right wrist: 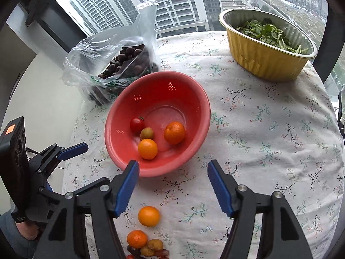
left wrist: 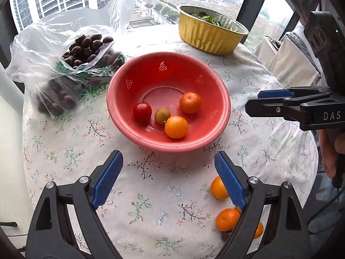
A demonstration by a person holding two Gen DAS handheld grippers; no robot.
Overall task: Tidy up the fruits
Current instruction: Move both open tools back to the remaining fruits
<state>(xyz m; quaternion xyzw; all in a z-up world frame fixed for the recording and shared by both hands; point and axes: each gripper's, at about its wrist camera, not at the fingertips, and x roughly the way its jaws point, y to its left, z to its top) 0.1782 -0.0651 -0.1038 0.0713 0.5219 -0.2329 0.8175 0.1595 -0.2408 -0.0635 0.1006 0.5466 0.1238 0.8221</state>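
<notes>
A red colander bowl [left wrist: 120, 116] [right wrist: 200, 99] stands mid-table and holds two oranges [left wrist: 176, 127] [right wrist: 174, 133], a cherry tomato [left wrist: 142, 111] [right wrist: 136, 124] and a small brownish-green fruit [left wrist: 162, 115] [right wrist: 147, 133]. More oranges [left wrist: 218, 188] [right wrist: 149, 216] and small fruits [right wrist: 154, 245] lie on the cloth near the table's front edge. My left gripper [left wrist: 168, 179] is open and empty, just in front of the bowl. My right gripper [right wrist: 172, 185] is open and empty, above the cloth between the bowl and the loose fruit. It also shows in the left wrist view [left wrist: 254, 101].
A clear plastic bag of dark chestnuts [left wrist: 86, 49] [right wrist: 127, 58] lies left of the bowl. A gold foil pan of greens [left wrist: 211, 32] [right wrist: 267, 49] stands at the back. The round table has a floral cloth [left wrist: 161, 205] [right wrist: 269, 129]. Windows stand behind.
</notes>
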